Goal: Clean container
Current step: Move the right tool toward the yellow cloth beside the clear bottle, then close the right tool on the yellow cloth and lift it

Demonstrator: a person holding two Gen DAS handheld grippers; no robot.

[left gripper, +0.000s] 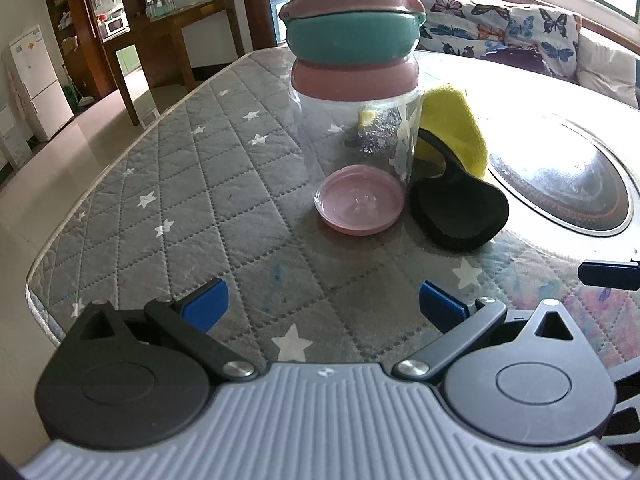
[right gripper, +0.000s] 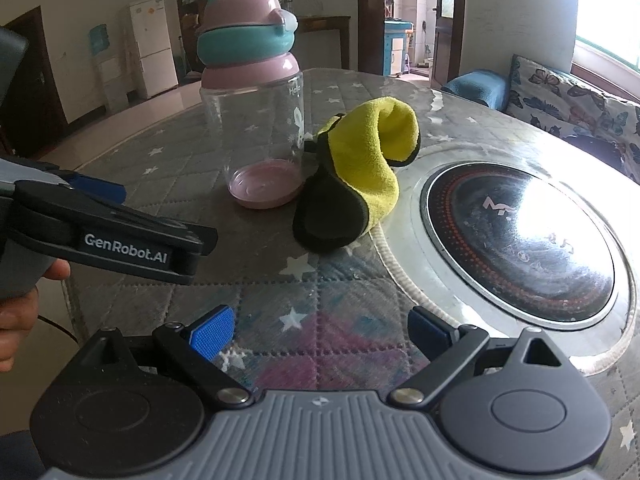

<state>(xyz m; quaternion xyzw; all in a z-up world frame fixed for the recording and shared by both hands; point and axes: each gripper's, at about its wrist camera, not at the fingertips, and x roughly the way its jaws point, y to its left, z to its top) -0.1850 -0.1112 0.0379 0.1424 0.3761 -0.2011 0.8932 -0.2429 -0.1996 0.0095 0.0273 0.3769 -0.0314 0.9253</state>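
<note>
Both jaws stood wide and empty: left hand-held gripper (left gripper: 323, 307), right hand-held gripper (right gripper: 321, 332). Nothing was grasped yet. The bottle (left gripper: 354, 128) stood upright on the tabletop (left gripper: 192, 184), cloth (right gripper: 360, 176) just beside; picking up the cloth probably came next.

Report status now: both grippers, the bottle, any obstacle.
Left gripper open, empty. Right gripper open, empty. Bottle upright, lid on, untouched. Yellow-black cloth crumpled against its base; approach path clear.
</note>
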